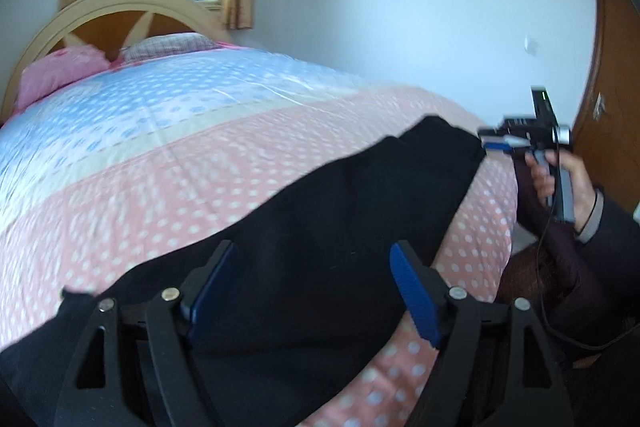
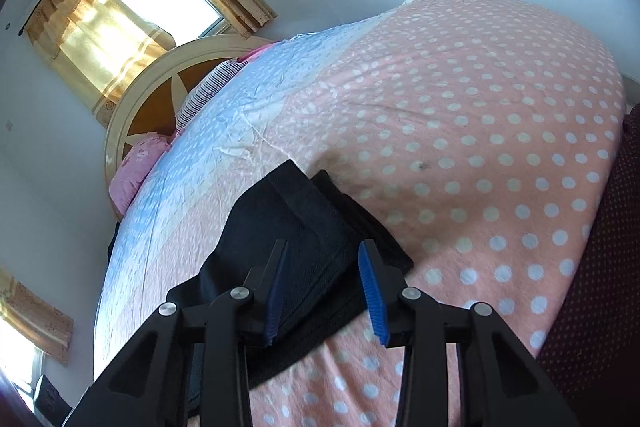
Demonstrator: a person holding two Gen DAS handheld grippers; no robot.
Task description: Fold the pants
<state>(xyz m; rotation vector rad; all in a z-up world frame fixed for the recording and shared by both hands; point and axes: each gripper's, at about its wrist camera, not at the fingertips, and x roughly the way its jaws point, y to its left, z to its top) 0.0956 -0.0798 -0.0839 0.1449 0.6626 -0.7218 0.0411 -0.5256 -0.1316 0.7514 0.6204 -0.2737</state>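
Pink polka-dot bedspread (image 2: 500, 131) runs close to the bed's foot edge, where the long black cloth pants (image 1: 320, 219) lie lengthwise. Both the left tool (image 1: 312, 279) and right tool (image 2: 324, 287) gape wide, gripping nothing. Pinch only one layer and the fold could skew or slide off; ample bed lies beyond.

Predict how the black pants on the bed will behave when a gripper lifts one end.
Probably floppy: the pants drape over the bed's curve. The lifted end will likely sag, since the cloth looks soft and creased. Unlikely to slide much on the quilt.
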